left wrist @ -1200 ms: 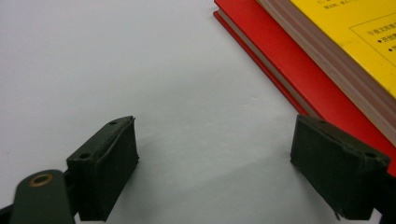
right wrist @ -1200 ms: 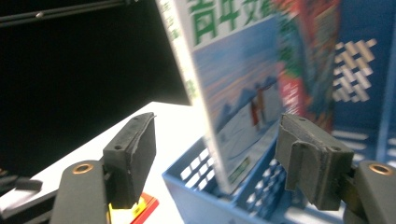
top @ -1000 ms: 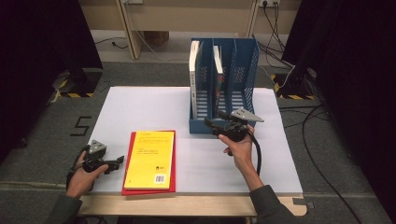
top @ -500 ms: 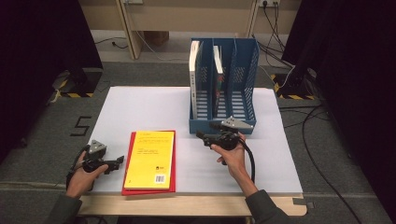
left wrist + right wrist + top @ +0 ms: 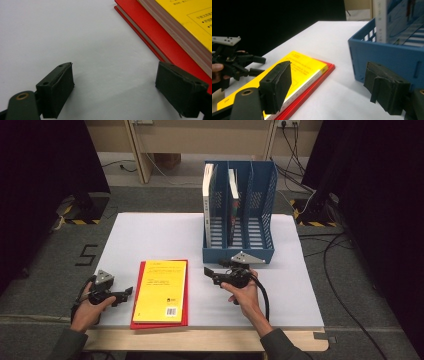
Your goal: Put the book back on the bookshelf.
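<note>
While jaws just opening, right gripper [image 5: 209, 273] wide, empty; near yellow book [image 5: 161, 291].

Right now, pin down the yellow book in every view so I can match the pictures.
High view: the yellow book lies low and left of centre, on the red book, between the two grippers.
Left gripper view: its corner fills the upper right, stacked on red.
Right gripper view: it runs from centre to the lower left, partly behind the near jaw.
Shared landmark: the red book's edge beneath it on the white table.
</note>
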Demonstrator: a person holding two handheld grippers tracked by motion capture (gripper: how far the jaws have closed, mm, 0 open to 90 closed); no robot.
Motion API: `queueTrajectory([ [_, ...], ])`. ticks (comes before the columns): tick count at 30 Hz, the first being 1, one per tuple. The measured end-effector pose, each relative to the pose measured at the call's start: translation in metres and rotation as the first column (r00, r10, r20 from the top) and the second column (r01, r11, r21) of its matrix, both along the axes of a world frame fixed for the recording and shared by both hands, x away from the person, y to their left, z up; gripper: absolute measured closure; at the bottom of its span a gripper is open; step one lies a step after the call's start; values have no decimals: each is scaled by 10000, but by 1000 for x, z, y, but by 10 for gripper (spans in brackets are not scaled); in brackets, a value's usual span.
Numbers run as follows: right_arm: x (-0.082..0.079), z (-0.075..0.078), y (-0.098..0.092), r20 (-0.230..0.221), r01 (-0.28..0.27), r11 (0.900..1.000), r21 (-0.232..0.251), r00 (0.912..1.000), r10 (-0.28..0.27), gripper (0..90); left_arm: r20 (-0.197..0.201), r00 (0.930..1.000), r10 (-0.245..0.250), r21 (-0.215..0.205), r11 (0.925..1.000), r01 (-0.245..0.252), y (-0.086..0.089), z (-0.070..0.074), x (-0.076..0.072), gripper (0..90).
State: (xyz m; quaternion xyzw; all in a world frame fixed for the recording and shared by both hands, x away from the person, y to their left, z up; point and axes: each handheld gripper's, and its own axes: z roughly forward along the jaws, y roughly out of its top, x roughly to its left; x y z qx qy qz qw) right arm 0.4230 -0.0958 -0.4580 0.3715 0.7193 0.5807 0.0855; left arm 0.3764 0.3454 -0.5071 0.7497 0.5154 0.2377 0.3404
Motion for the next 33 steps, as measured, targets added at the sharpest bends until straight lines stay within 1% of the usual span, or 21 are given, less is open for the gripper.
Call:
queueTrajectory([
  [3,-3,-3,4,-150,-110,9999,-119,9998,108,231,7,10000,-14,30,10000,14,0,0,0,140],
  [5,-4,-5,6,-112,-149,9998,-162,9998,147,232,-14,10000,-1,-37,10000,1,0,0,0,140],
  [6,-5,-6,7,-206,-140,9998,-131,9997,137,232,1,10000,-6,2,10000,6,0,0,0,140],
  [8,-6,-8,8,-242,-144,9998,-148,9996,140,232,50,10000,-31,57,10000,31,-1,0,-1,144],
  [11,-8,-10,11,-340,-240,9995,-195,9991,233,232,7,10000,-28,-21,10000,28,0,0,0,147],
  [15,-11,-14,15,-408,-356,9989,-307,9986,343,231,81,9999,-80,94,9999,79,-1,1,-2,148],
  [17,-12,-16,18,-571,-448,9984,-337,9974,429,230,54,10000,-11,-110,9999,11,0,2,-3,148],
  [20,-14,-17,21,-540,-564,9978,-350,9971,545,231,149,9999,76,-750,9972,-65,0,4,-5,148],
  [23,-14,-19,23,-614,-623,9974,-355,9963,601,231,268,9995,181,-1043,9944,-152,0,6,-6,149],
  [28,-16,-21,25,-721,-658,9973,-334,9954,633,231,270,9995,133,-1293,9916,-97,-2,8,-8,149],
  [33,-18,-24,29,-850,-804,9960,-381,9934,770,231,244,9997,-71,-1217,9925,101,-8,10,-10,149],
])
